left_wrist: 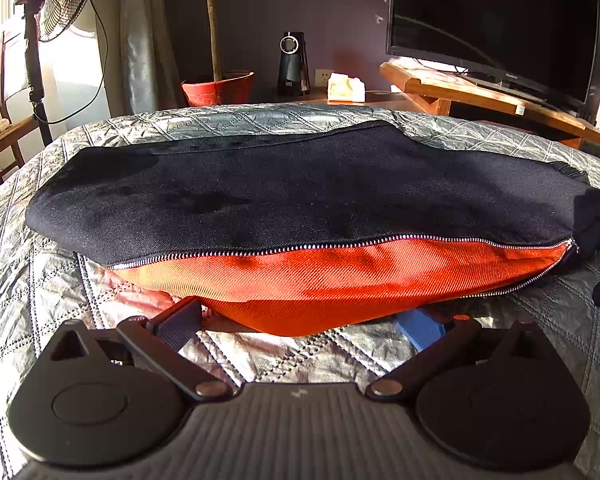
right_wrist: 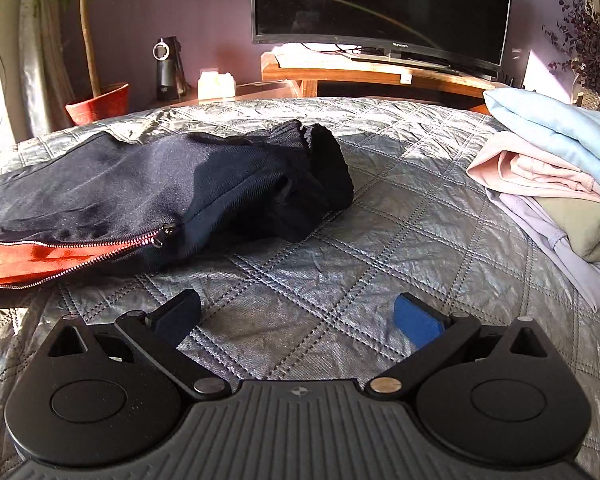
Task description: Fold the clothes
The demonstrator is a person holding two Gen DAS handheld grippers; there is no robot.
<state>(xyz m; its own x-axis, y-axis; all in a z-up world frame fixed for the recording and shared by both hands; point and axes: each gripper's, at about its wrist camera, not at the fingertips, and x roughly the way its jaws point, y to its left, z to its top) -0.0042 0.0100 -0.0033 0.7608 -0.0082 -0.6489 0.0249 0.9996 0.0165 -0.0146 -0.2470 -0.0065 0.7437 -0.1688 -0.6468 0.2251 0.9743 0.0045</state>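
A dark navy jacket [left_wrist: 284,192] with an orange lining [left_wrist: 320,280] and an open zipper lies across the grey quilted bed [left_wrist: 40,280]. My left gripper [left_wrist: 300,322] is open, low over the quilt, its fingers at the near edge of the orange lining, which hangs between them. In the right wrist view the same jacket [right_wrist: 132,196] lies to the left, its ribbed black cuff or collar [right_wrist: 328,164] bunched up. My right gripper [right_wrist: 298,320] is open and empty over bare quilt [right_wrist: 340,240], to the right of the jacket.
A stack of folded clothes [right_wrist: 552,192], light blue, pink, lilac and olive, sits on the bed at the right. Beyond the bed stand a TV [right_wrist: 380,4] on a wooden stand, a potted tree [left_wrist: 218,88], a fan [left_wrist: 60,4] and a wooden chair [left_wrist: 0,136].
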